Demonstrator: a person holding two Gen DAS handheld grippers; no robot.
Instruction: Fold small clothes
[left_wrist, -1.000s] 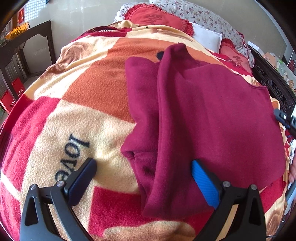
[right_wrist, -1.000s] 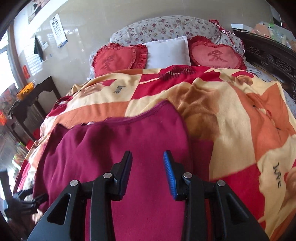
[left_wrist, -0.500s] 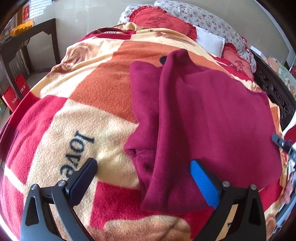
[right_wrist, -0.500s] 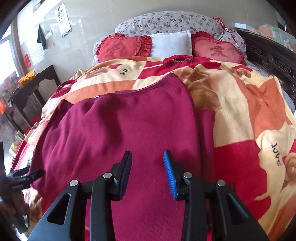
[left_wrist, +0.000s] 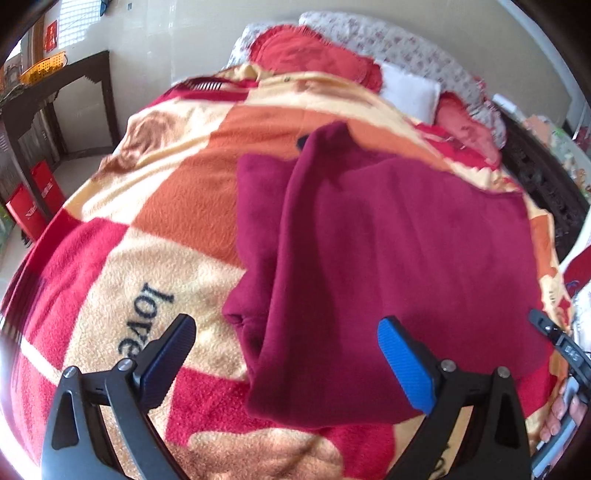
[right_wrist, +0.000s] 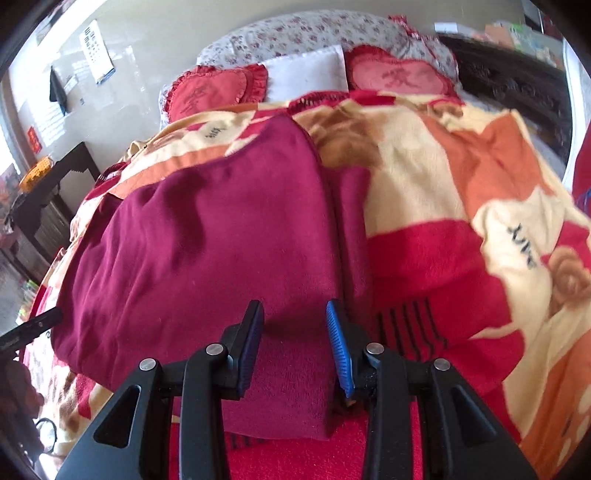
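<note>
Since a second ago both cameras have drawn back and lifted a little, so more of the maroon garment (left_wrist: 399, 258) shows, and its near hem now lies close under the right tool. It rests flat on the patterned blanket (left_wrist: 122, 258) of the bed, partly folded.

On the left, the left hand-held gripper (left_wrist: 286, 345) hovers wide open above the garment's folded left edge, holding nothing. A sleeve layer bulges out there, and closing now may catch only the top layer, so the fold would drag apart.

The garment's long axis seems to run from the near hem toward the pillows (right_wrist: 303, 72), though blur makes the neckline uncertain.

On the right, the right hand-held gripper (right_wrist: 293, 341) is narrowly parted over the near hem, apparently empty. Fleece on fleece may cling and pull the blanket up.
</note>
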